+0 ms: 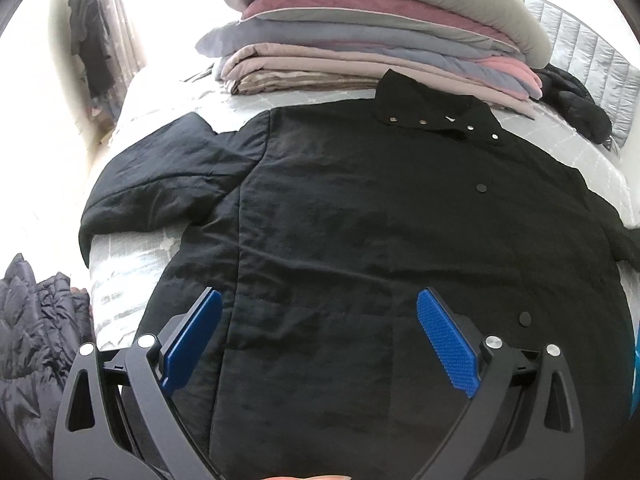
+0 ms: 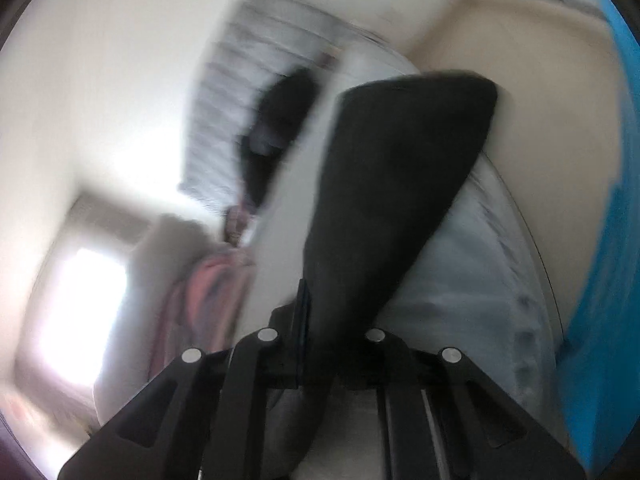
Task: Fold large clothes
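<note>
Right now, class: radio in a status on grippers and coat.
Left gripper open above black coat. Right gripper shut on coat sleeve. Bedding stack behind collar.

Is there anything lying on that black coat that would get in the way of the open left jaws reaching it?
Nothing visible does. The black coat lies spread flat on the bed, and the left gripper hangs open right above its lower part, with only bare fabric beneath.

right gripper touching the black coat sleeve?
Touching. In the right wrist view the right gripper is shut on the black sleeve, which runs out from between its closed fingers; blurred, but no gap shows.
</note>
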Demonstrator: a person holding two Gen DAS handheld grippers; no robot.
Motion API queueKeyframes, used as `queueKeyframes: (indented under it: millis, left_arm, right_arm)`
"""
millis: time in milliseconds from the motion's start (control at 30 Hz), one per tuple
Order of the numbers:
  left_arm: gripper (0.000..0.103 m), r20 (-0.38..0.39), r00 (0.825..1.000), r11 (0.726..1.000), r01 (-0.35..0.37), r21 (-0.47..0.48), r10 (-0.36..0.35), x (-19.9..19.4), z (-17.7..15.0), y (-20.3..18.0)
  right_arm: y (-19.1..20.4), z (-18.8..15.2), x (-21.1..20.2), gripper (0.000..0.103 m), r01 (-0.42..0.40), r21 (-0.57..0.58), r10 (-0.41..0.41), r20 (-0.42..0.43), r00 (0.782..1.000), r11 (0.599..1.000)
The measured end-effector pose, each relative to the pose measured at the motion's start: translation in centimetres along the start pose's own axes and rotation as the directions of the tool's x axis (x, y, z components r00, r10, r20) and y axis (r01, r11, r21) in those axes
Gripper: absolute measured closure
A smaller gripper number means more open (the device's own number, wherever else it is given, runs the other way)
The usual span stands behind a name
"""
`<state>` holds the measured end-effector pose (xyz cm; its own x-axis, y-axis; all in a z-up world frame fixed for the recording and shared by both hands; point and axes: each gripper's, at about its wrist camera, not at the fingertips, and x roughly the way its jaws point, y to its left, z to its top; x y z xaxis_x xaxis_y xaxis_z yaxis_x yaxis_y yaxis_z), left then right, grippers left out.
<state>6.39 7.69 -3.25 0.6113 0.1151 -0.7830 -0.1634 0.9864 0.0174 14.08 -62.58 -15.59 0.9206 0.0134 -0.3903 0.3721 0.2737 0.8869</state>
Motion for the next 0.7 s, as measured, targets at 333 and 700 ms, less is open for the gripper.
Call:
queueKeyframes:
  millis: [333,700]
  left_arm:
    - [0.009,0.061,0.998,0.996,0.009,-0.088,-0.004,-2.7,0.9,3.7]
    - [0.009,0.107,0.994,0.978,0.038,-0.205,-0.017,-5.0,1.4,9.4]
  right_arm:
    - [16.7,-5.0,-1.8,0.093,-0.109,-0.435,0.132,0.023,0.991,0.894]
    - [31.4,-35.6,5.3,0.089,-0.404,-0.816,0.012,-0.439,0.899,0.414]
